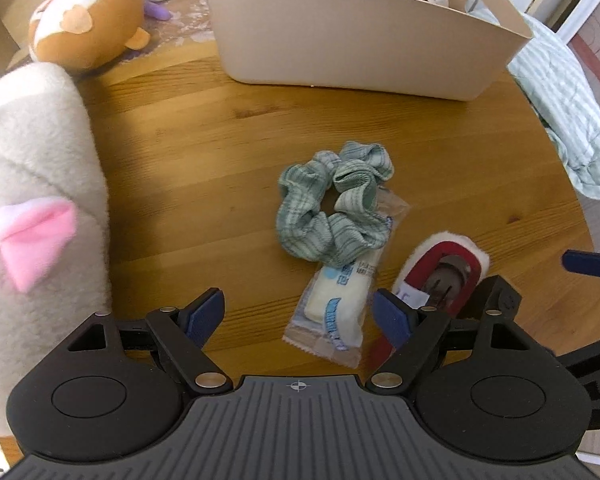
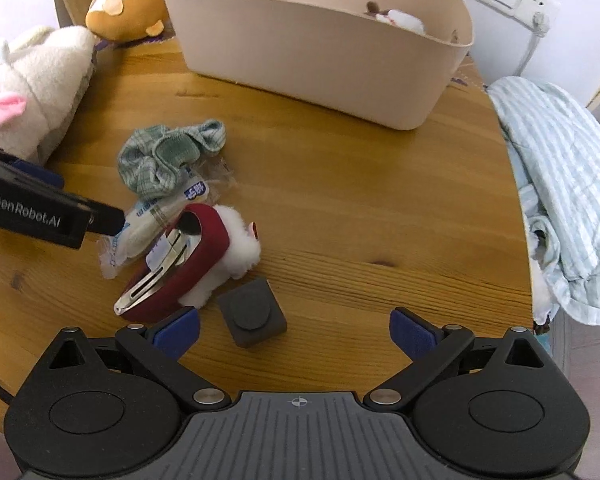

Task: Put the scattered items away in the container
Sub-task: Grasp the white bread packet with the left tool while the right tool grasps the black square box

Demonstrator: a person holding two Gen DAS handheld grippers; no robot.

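Wrapped snack (image 1: 337,307) lengthwise toward scrunchie (image 1: 332,204)

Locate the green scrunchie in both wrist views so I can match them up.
Left wrist: the green scrunchie lies mid-frame, just right of centre, on top of the far end of the snack packet.
Right wrist: the scrunchie lies left of centre, above the packet.
Shared landmark: the beige container beyond it.

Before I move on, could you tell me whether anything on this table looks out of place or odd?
Nothing looks spilled or damaged. The loose items sit in an untidy heap: the green scrunchie lies across one end of the wrapped snack, with the red furry hair clip against the packet. A small dark grey block sits apart beside them.
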